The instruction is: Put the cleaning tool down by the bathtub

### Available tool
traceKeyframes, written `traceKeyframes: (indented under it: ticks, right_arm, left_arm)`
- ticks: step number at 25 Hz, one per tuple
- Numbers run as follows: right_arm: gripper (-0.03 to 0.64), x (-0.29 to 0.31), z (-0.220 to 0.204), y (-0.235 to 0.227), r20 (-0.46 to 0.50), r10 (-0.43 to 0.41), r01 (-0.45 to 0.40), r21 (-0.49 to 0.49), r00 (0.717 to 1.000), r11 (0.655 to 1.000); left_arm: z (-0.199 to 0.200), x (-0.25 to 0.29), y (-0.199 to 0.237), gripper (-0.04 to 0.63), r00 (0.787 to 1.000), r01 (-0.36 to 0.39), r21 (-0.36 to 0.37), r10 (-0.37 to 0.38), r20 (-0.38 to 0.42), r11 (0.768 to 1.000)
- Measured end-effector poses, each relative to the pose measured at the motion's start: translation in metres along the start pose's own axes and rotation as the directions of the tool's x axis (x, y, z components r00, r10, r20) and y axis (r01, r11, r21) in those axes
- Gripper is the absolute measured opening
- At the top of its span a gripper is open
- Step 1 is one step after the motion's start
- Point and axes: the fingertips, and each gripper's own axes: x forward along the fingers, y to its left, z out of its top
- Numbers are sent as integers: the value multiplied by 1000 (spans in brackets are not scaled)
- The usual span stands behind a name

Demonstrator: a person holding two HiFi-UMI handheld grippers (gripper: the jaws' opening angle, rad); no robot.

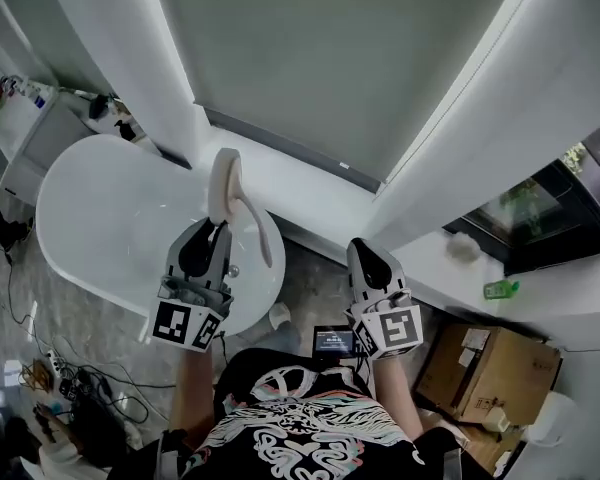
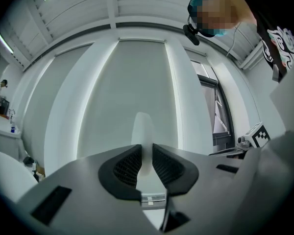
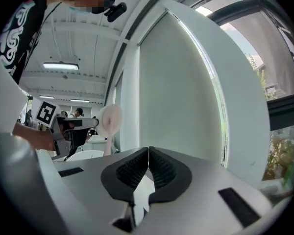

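My left gripper point(image 1: 218, 230) is shut on a pale cleaning tool point(image 1: 225, 180), a brush with a rounded head and a long curved handle. The tool is held over the near end of the white oval bathtub point(image 1: 100, 208). In the left gripper view the tool point(image 2: 142, 131) stands between the pads of the left gripper point(image 2: 146, 155), its head sticking out past them. My right gripper point(image 1: 365, 258) is off to the right, apart from the tub. Its jaws meet with nothing between them in the right gripper view point(image 3: 148, 160), where the tool point(image 3: 110, 119) shows at the left.
A white window ledge point(image 1: 310, 183) runs behind the tub under a large blind. A green bottle point(image 1: 500, 289) lies on the ledge at the right. A cardboard box point(image 1: 485, 363) sits lower right. Cables point(image 1: 60, 373) lie on the floor at the left, by a cabinet point(image 1: 25, 128).
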Motion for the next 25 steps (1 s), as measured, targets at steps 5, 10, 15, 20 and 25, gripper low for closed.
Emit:
traceKeyframes:
  ticks: [5, 10, 15, 20, 25]
  right_arm:
    - [28, 67, 7, -8, 7, -7, 7, 29, 1000, 1000]
    - [28, 98, 4, -23, 5, -15, 15, 35, 1000, 999]
    - [29, 117, 1, -35, -3, -12, 12, 13, 1000, 1000]
    - [29, 153, -3, -46, -17, 27, -27, -12, 1000, 1000]
    - [28, 177, -6, -56, -33, 50, -51, -25, 998, 998]
  left_arm:
    - [-1, 48, 57, 76, 1000, 10, 3, -10, -9, 1000]
    - [-8, 80, 81, 77, 1000, 7, 15, -7, -14, 1000]
    - [-18, 95, 96, 75, 1000, -12, -13, 12, -16, 1000]
    - [-31, 111, 108, 77, 999, -33, -3, 33, -30, 999]
    - [-42, 125, 114, 77, 997, -44, -13, 43, -60, 999]
